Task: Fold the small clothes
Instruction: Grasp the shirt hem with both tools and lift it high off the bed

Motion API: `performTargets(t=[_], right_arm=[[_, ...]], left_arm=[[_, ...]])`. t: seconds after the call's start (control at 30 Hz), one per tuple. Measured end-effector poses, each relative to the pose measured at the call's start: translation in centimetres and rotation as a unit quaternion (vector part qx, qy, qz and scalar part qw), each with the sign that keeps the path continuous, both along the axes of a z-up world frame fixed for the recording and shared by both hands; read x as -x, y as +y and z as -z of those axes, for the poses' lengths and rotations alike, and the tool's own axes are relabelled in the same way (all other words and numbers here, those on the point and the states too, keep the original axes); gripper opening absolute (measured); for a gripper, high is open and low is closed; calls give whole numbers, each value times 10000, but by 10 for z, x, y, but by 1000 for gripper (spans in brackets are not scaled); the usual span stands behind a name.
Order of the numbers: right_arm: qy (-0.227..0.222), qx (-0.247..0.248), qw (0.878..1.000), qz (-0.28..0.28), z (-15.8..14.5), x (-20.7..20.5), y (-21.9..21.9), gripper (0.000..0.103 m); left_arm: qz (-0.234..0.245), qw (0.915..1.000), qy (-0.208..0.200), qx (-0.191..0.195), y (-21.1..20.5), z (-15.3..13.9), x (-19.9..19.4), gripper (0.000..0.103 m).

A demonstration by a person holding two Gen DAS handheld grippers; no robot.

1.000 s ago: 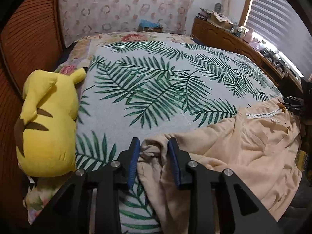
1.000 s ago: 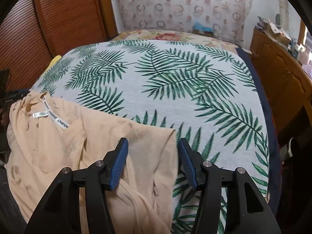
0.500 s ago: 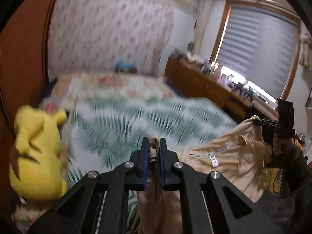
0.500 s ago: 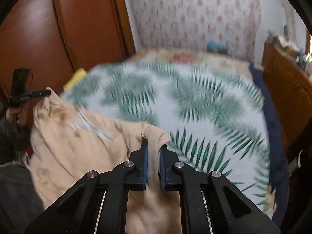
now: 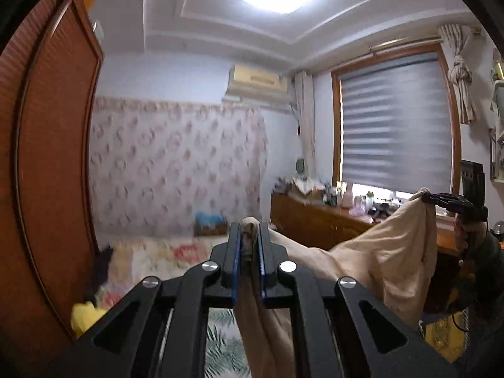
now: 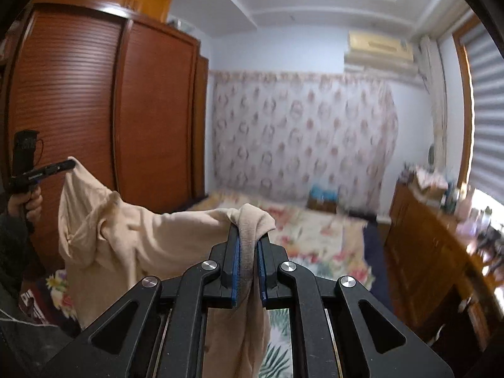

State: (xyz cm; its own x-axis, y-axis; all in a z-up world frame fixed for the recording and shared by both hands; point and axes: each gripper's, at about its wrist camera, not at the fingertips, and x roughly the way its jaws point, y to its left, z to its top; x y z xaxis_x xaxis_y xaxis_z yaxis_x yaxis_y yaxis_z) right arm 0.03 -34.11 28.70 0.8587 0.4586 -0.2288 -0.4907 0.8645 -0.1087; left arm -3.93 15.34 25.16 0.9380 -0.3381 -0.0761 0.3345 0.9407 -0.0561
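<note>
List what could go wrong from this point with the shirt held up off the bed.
1. Each tool, left and right, pinches only a small bunch of the shirt, so a corner could slip out.
2. The cloth sags and twists between the grips, so it may land creased on the bed.

Garment (image 5: pixel 393 252) hangs between both grippers
</note>
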Motion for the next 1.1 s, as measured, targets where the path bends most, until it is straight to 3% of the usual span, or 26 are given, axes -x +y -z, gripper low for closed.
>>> performTargets(t=[0.3, 0.4, 0.5, 0.63, 0.93, 1.1], right_arm=[[-948, 28, 9953, 181, -87, 34, -3, 7], [-1054, 101, 9941, 227, -101, 29, -3, 7], [-881, 179, 9954, 323, -91, 3, -1, 7], [-445, 408, 9965, 577, -54, -59, 8, 7], [714, 919, 9851, 1263, 89, -239, 25, 7], [1212, 971, 9751, 1585, 151, -300, 14, 7]], left_arm=[[-499, 9961, -722, -83, 23, -63, 6, 6], [-560, 9966, -599, -24, 33, -56, -16, 6], [-743, 9967, -305, -73, 37, -37, -52, 6], [-882, 9958, 183, -153, 32, 0, -112, 6], [-1044, 9845, 1308, -530, 3, 125, -257, 6], [-1121, 9755, 1716, -806, -33, 174, -300, 8]])
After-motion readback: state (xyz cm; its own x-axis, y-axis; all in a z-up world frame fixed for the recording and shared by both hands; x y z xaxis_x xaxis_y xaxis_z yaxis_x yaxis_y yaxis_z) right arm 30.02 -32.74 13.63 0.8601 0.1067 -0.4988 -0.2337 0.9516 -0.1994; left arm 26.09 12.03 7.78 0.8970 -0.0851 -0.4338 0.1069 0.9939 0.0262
